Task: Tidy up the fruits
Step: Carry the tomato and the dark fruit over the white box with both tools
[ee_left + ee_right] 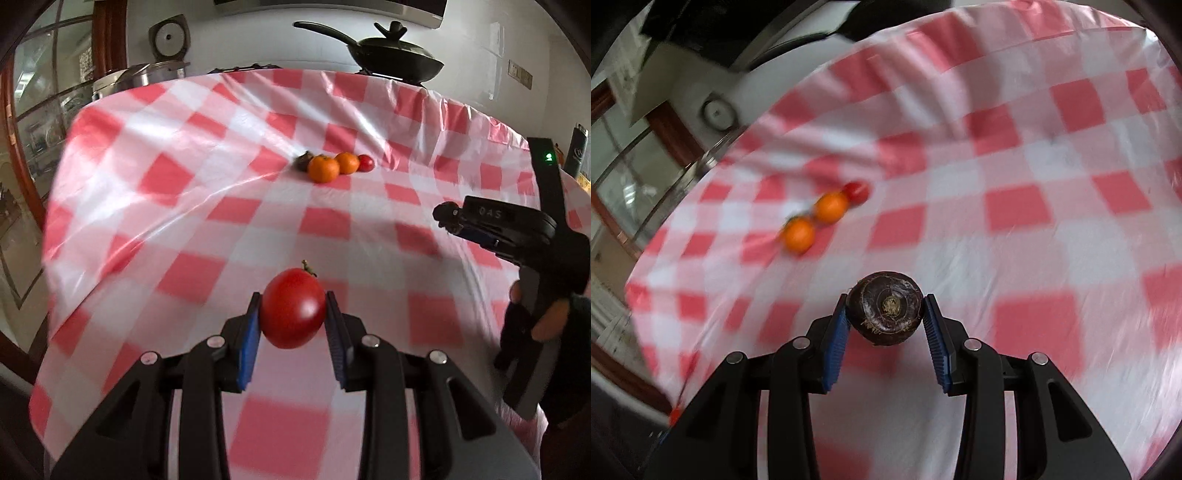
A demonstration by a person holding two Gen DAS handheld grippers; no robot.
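My left gripper [293, 301] is shut on a red tomato [293, 308] and holds it above the checked tablecloth [207, 177]. My right gripper [885, 306] is shut on a dark brown round fruit [886, 307], also held above the cloth. A row of fruit lies farther out on the cloth: two oranges [324, 168] [347, 162], a small red tomato [366, 163] and a dark fruit [304, 160] at the left end. The oranges [799, 234] [831, 206] and small tomato [856, 191] also show, blurred, in the right wrist view. The right gripper's body [498, 229] shows at the right of the left wrist view.
A black lidded pan [397, 57] and a steel pot [140, 75] stand behind the table's far edge. A glass door with a wooden frame [22, 147] is on the left. The cloth [1015, 184] hangs over the table edges.
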